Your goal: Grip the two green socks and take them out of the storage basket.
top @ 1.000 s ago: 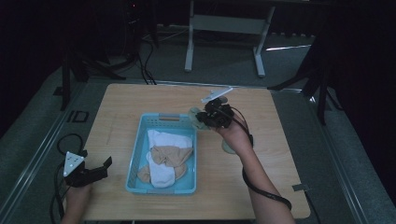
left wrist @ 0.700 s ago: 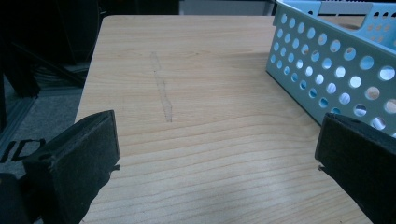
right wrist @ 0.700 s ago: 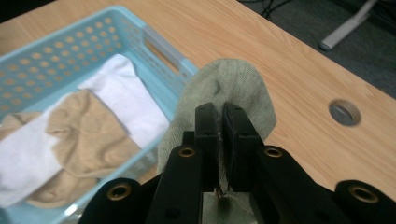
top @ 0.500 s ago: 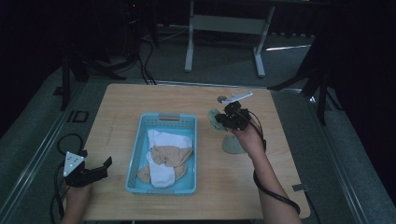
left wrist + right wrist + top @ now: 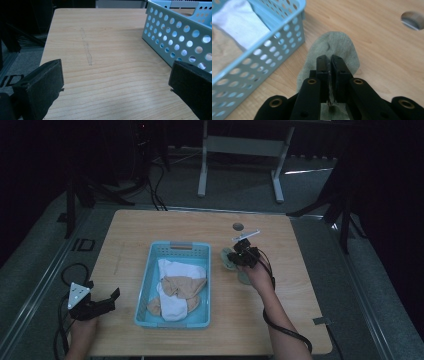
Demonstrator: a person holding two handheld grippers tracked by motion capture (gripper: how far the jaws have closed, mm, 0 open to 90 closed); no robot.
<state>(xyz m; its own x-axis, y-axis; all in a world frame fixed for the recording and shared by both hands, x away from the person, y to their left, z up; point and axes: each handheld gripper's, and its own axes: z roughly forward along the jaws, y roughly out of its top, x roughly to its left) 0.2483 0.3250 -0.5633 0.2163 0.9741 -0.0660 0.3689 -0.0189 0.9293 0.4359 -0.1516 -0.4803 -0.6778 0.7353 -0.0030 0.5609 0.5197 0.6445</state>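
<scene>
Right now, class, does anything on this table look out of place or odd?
One grey-green sock lies on the table outside the blue basket, pinched in the right gripper, while the other laundry sits inside.

The high view is dim and slightly soft; the room around the desk [image 5: 200, 230] falls into near black, with a pale streak of light on the floor behind. Both gripper views are brighter and evenly lit, with soft shadows. The near black jaws look blurred.
</scene>
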